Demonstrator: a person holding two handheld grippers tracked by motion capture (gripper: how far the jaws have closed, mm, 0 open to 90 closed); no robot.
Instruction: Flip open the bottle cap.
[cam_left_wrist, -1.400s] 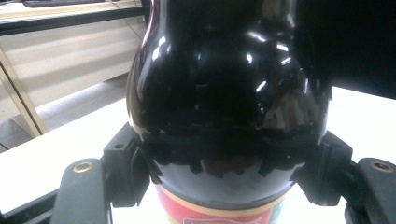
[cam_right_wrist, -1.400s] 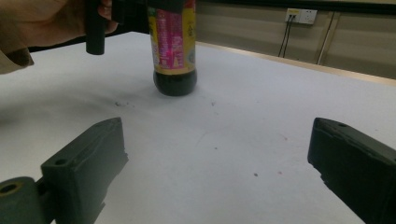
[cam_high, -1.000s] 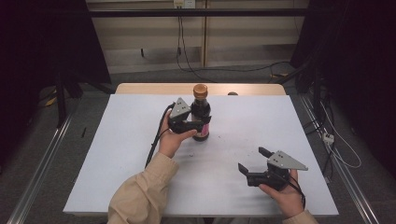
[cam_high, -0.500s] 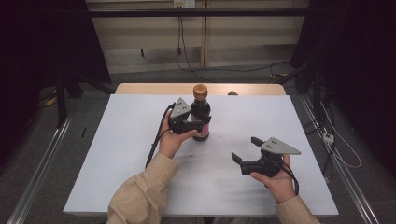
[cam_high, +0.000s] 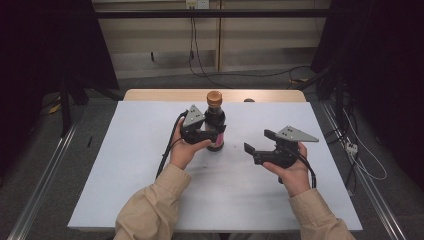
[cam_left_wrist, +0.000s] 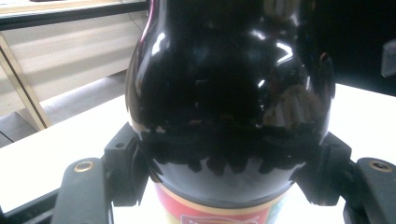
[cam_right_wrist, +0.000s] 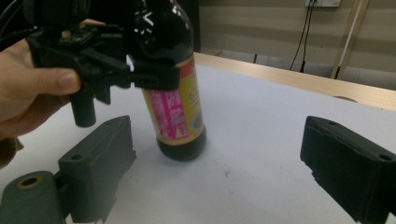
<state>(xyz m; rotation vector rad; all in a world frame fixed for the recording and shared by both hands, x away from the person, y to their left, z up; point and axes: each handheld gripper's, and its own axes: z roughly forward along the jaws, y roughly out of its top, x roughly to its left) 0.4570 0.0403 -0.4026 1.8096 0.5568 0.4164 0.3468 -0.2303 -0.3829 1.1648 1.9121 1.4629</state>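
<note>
A dark sauce bottle (cam_high: 215, 125) with an orange cap (cam_high: 214, 97) and a pink and yellow label stands upright on the white table (cam_high: 125, 165). My left gripper (cam_high: 212, 134) is shut on the bottle's body, its jaws pressing both sides of the glossy bottle (cam_left_wrist: 229, 107). To the bottle's right, my right gripper (cam_high: 259, 142) is held open above the table, pointing toward the bottle (cam_right_wrist: 175, 88). Nothing lies between its wide-spread jaws. The left gripper (cam_right_wrist: 130, 70) and the hand holding it show in the right gripper view.
A wooden strip (cam_high: 165, 95) runs along the table's far edge. Cables (cam_high: 200, 65) lie on the floor behind it, and metal rails (cam_high: 40, 180) flank both sides. A black cable (cam_high: 167, 150) trails from the left gripper over the table.
My right gripper has moved left and away from the front edge, toward the bottle. The left gripper stays shut on the bottle in the same place.
</note>
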